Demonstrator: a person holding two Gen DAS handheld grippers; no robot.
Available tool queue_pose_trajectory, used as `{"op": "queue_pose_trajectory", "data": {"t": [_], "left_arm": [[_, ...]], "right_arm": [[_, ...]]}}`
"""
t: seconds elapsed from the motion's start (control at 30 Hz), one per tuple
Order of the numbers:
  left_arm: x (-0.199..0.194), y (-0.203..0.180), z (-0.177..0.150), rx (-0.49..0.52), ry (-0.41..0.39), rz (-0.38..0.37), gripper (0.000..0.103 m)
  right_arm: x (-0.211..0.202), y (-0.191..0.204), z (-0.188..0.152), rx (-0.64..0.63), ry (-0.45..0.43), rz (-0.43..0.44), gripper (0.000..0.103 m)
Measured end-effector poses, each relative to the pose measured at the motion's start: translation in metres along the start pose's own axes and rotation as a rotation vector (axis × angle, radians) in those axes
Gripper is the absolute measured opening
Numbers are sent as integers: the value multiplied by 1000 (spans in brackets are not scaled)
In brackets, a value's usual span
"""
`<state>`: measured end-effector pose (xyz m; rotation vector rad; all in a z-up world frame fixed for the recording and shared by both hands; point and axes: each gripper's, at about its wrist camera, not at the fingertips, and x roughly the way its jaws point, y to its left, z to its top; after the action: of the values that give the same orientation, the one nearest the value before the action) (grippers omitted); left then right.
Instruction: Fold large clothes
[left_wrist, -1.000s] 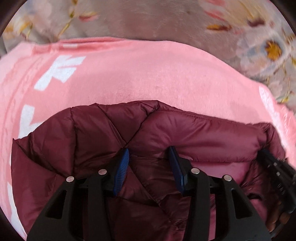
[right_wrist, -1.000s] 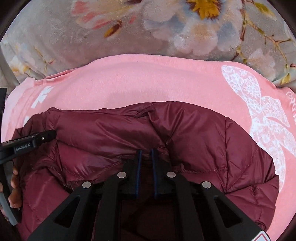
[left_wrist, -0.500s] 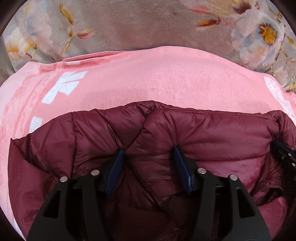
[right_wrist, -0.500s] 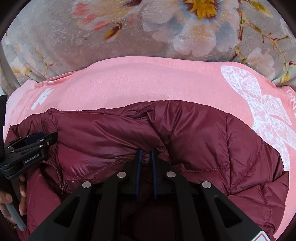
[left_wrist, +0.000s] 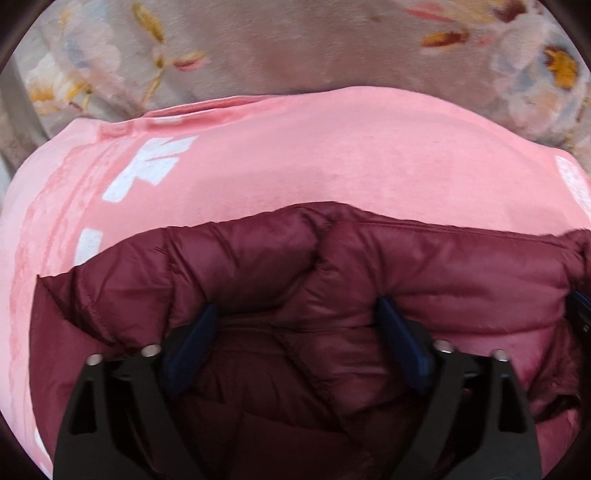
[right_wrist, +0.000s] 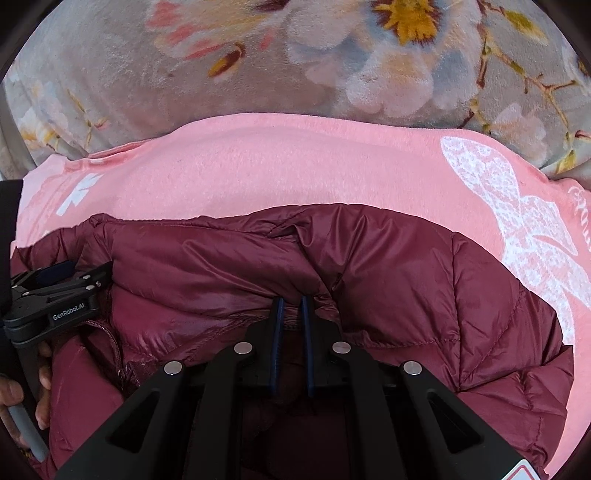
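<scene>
A maroon quilted puffer jacket (left_wrist: 424, 266) lies bunched on a pink blanket (left_wrist: 295, 147); it also shows in the right wrist view (right_wrist: 388, 266). My left gripper (left_wrist: 295, 321) is open, its blue pads wide apart over a fold of the jacket. It shows at the left edge of the right wrist view (right_wrist: 59, 291). My right gripper (right_wrist: 291, 304) is shut on a fold of the jacket near its upper edge. The jacket's zipper (right_wrist: 118, 354) shows at lower left.
The pink blanket (right_wrist: 295, 162) has white print, a butterfly (right_wrist: 524, 221) on the right and letters (left_wrist: 147, 170) on the left. A grey floral plush cover (right_wrist: 295, 55) lies beyond it. A hand (right_wrist: 22, 398) holds the left gripper's handle.
My left gripper's pads have spread wider and pulled back a little on the jacket. The right gripper has stayed shut on its fold, and the far edge of the jacket has moved slightly.
</scene>
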<state>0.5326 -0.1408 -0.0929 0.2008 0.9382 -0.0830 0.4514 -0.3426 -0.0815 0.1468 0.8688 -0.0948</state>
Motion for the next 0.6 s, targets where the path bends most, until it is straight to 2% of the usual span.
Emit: {"op": "queue_pose_trajectory", "data": {"t": [0.03, 0.17, 0.2, 0.23, 0.27, 0.3, 0.37, 0.47, 0.6], "left_arm": [[2, 1, 2, -4, 5, 14, 97], [-11, 11, -4, -12, 22, 29, 97], [-27, 18, -10, -19, 26, 3, 96], [-43, 26, -17, -31, 16, -52, 96], [-63, 37, -28, -43, 4, -120, 96], [-88, 54, -45, -58, -2, -187, 96], [-121, 82, -77, -67, 18, -243, 96], [-166, 123, -135, -53, 47, -245, 96], [-203, 179, -217, -89, 124, -206, 96]], "right_arm": [[0, -2, 1, 11, 0, 11, 6], [-11, -14, -1, 65, -2, 59, 7], [-32, -19, -6, 106, 10, 48, 21], [-51, -21, -12, 129, -2, 70, 25], [-82, -24, -23, 136, -33, 107, 36], [-114, -28, -37, 124, -56, 128, 48], [-159, -35, -68, 101, -79, 112, 58], [-226, -56, -138, 102, -56, 75, 62], [-285, -88, -235, 196, 13, 4, 63]]}}
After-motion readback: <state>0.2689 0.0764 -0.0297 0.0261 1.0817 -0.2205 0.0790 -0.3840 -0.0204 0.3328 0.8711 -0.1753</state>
